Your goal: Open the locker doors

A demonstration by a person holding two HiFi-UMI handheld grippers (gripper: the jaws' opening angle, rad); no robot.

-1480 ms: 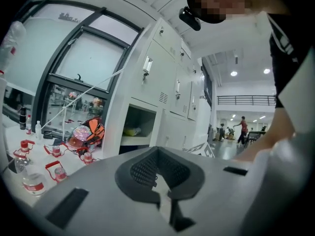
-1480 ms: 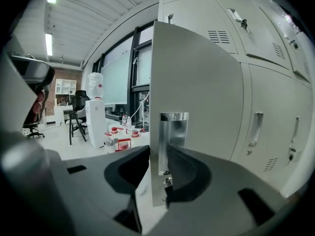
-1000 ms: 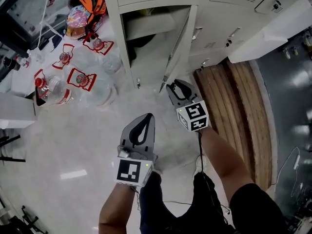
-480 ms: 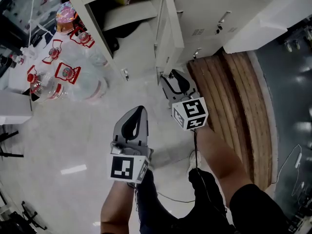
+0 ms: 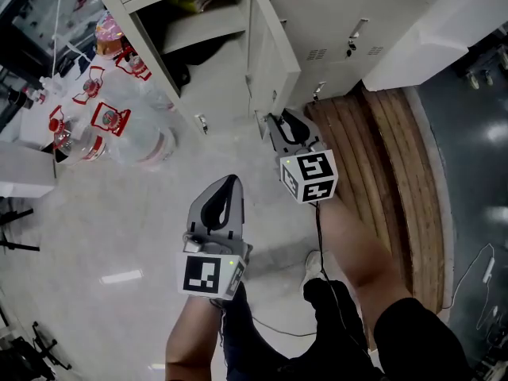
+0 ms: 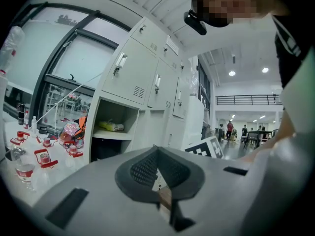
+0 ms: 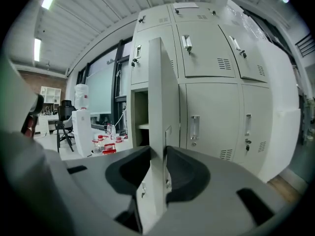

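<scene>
Head view showed the person standing before a bank of grey lockers (image 5: 333,22), a gripper in each hand. The right gripper (image 5: 272,121) reached forward to the lower free edge of the locker door (image 5: 268,50), which stood swung out from its open compartment (image 5: 208,62). Seen along that gripper's own jaws, the door's thin edge stood upright between the two dark pads (image 7: 183,170). The jaws had just been closing and now pinched that edge from both sides. To the right of the open door, the closed doors (image 7: 209,114) showed handles and vent slots.

The left gripper (image 5: 232,181) hung lower and closer to the person, apart from the lockers, over the pale floor (image 5: 119,221). Its jaws were pressed together at the tips with nothing between them. Inside the open compartment a shelf (image 6: 114,134) carried a small yellowish item too blurred to identify. Clear water bottles (image 5: 119,129) with red labels lay on the floor to the left of the lockers, and wooden boards (image 5: 389,157) lay to the right, beside the right forearm.
</scene>
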